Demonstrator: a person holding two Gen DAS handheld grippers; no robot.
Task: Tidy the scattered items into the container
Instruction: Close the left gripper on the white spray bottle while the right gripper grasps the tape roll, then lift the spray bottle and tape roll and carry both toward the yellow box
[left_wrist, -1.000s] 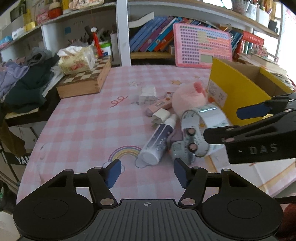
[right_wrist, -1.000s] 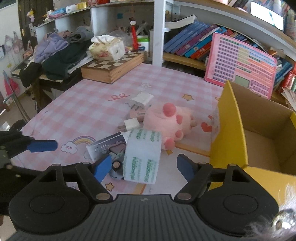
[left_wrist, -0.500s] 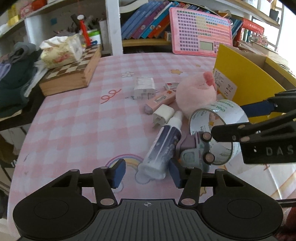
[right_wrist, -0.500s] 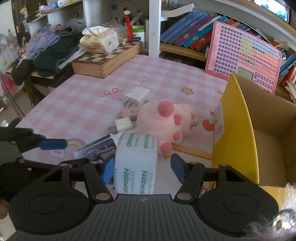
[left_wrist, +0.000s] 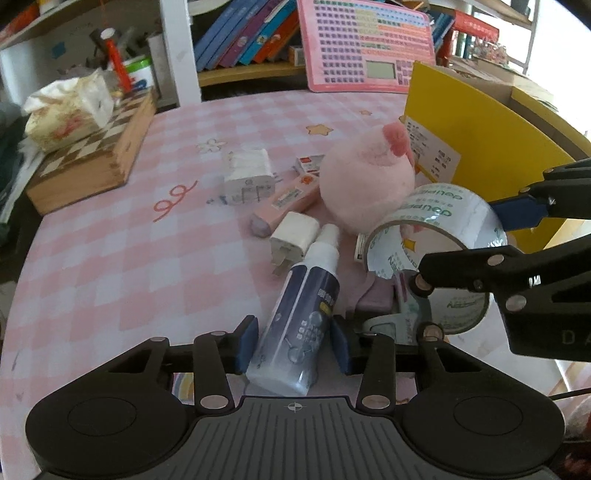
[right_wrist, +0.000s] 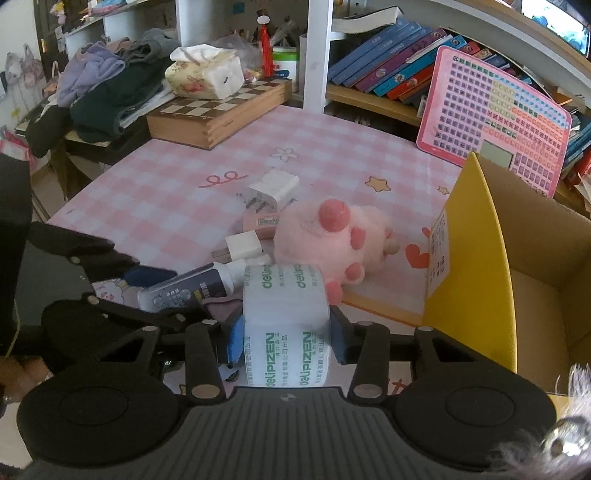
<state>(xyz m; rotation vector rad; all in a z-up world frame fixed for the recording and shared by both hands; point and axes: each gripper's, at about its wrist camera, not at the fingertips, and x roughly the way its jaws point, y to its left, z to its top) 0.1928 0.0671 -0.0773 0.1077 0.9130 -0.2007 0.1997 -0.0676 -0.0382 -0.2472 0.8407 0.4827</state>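
A dark blue spray bottle (left_wrist: 303, 317) with a white cap lies on the pink checked table (left_wrist: 110, 258). My left gripper (left_wrist: 293, 345) straddles its lower body; its jaws are closing and the blue pads touch both sides. The left gripper (right_wrist: 177, 295) also shows at the left of the right wrist view. My right gripper (right_wrist: 286, 339) is shut on a roll of clear tape (right_wrist: 284, 317) with green print, which stands on edge. That tape (left_wrist: 443, 206) and the right gripper (left_wrist: 476, 240) also show from the left wrist. The yellow cardboard box (right_wrist: 476, 258) stands open to the right.
A pink plush toy (left_wrist: 365, 192), a white charger (left_wrist: 249, 181), a small white plug (left_wrist: 293, 236) and a pink tube (left_wrist: 288, 199) lie behind the bottle. A purple-and-teal item (left_wrist: 376, 299) sits by the tape. A chessboard box (left_wrist: 92, 162) stands far left.
Both grippers have narrowed. The left one came forward and down until the spray bottle sat between its pads. The right one's pads have closed onto the tape roll.
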